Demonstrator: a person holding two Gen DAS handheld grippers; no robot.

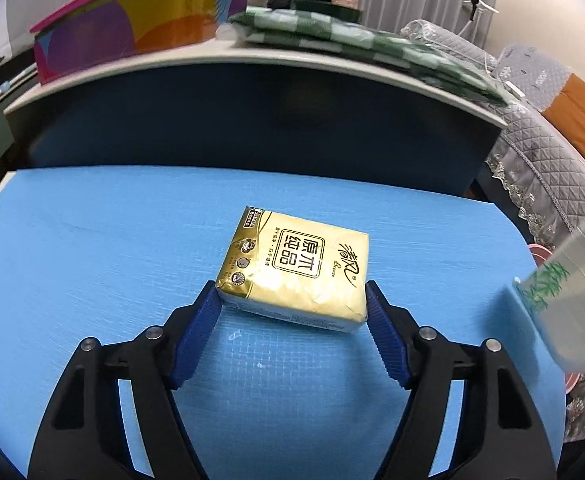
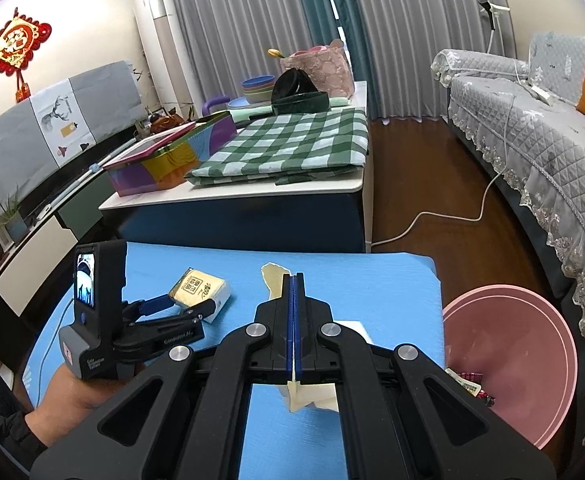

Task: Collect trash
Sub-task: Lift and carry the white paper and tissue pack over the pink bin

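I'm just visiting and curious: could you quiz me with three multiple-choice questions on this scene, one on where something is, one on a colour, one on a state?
1. Where does the yellow tissue pack lie?
A. on the blue table mat
B. in the pink round bin
C. on the green checked cloth

2. What colour is the bin beside the table?
A. green
B. pink
C. black

3. How is the right gripper?
A. wide open
B. out of sight
C. shut on a pale scrap of paper

Answers: 1 A, the pack rests on the mat between the left gripper fingers. 2 B, its rim is pink. 3 C, paper sticks out past the closed fingers.
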